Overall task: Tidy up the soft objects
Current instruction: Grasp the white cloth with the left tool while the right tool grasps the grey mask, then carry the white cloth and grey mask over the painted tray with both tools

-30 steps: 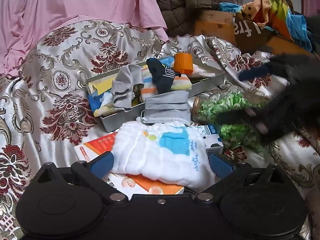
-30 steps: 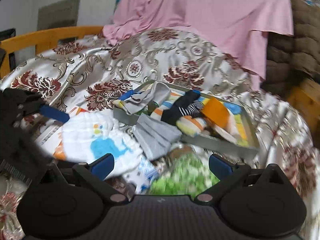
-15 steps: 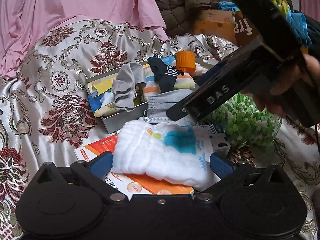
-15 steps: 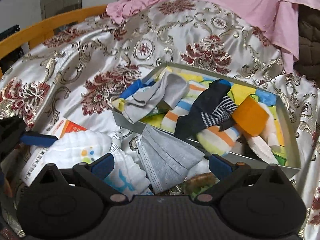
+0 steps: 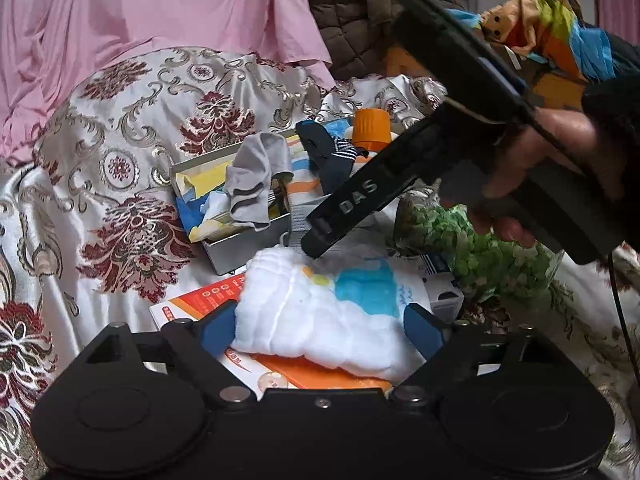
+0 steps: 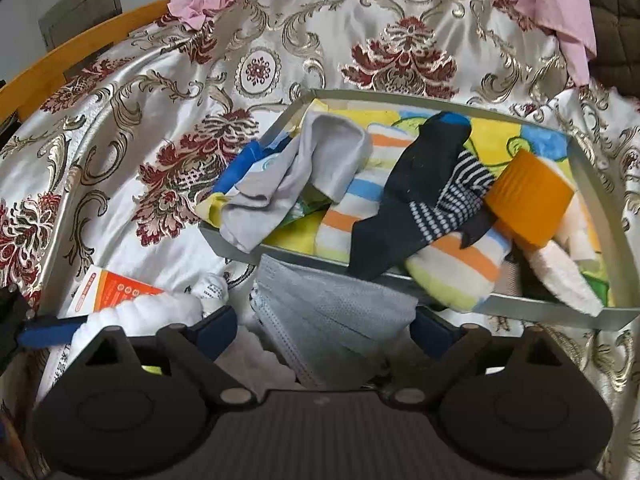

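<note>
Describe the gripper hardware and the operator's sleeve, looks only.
Both grippers are matte black with two round disc housings, silver pivot screws and blue finger pads. The right gripper shows white "DAS" lettering along its finger arm in the left wrist view. The hand on it emerges from a black sleeve; a thin black cable hangs below.

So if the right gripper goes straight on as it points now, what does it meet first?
Most likely the grey face mask, which lies between its closing fingers, just before the metal tray; depth is uncertain.

Floral bedspread [image 5: 132, 184] bearing metal tray [image 6: 612, 216], white cloth [image 5: 320, 312], grey mask [image 6: 332, 320].
</note>
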A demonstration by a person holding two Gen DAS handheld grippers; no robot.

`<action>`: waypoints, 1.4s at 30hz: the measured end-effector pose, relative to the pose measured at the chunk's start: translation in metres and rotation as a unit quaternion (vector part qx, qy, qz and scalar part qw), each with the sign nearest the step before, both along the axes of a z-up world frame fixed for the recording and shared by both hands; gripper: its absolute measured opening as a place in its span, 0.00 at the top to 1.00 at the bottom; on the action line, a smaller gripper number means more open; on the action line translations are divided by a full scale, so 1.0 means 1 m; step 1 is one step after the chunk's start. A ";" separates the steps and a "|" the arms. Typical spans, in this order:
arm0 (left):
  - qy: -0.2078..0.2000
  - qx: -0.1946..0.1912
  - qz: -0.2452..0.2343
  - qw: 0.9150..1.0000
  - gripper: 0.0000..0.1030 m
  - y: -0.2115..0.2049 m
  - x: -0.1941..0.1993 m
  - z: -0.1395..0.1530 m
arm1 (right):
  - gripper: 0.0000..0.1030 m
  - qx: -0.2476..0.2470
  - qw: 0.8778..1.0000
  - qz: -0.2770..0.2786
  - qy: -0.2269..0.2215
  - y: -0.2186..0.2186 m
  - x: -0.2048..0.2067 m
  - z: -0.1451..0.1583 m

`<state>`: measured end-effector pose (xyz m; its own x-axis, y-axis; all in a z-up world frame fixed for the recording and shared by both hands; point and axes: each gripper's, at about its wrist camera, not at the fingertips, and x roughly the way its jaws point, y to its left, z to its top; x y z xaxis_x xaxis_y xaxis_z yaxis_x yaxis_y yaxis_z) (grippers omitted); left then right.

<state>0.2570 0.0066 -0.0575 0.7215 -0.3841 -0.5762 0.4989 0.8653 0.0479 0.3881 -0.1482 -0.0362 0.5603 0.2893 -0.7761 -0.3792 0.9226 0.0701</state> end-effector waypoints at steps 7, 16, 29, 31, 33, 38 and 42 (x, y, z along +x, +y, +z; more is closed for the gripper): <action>-0.018 0.023 -0.010 1.000 0.33 -0.005 -0.005 -0.002 | 0.21 0.011 1.000 -0.005 0.016 0.006 0.006 -0.009; -0.002 -0.054 0.027 0.998 0.63 0.013 0.006 0.001 | 0.42 0.026 0.999 -0.013 0.017 0.006 0.008 -0.013; 0.033 -0.156 0.100 0.982 0.77 0.044 0.024 0.002 | 0.78 -0.004 0.999 -0.013 -0.041 0.010 -0.014 -0.011; 0.033 -0.167 0.110 0.979 0.78 0.049 0.025 0.004 | 0.80 -0.008 0.998 -0.007 -0.058 0.010 -0.021 -0.007; 0.027 -0.172 0.116 0.978 0.78 0.052 0.025 0.007 | 0.81 -0.010 0.997 -0.001 -0.073 0.011 -0.027 -0.001; -0.005 -0.179 0.122 0.976 0.79 0.056 0.020 0.021 | 0.81 -0.006 0.994 0.008 -0.112 0.011 -0.041 0.018; -0.034 -0.190 0.116 0.974 0.79 0.060 0.013 0.039 | 0.81 -0.003 0.991 0.006 -0.136 0.007 -0.049 0.037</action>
<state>0.2700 0.0668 -0.0190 0.8458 -0.3829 -0.3715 0.2953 0.9159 -0.2717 0.3395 -0.1408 0.0005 0.7449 0.2933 -0.5992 -0.3951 0.9177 -0.0420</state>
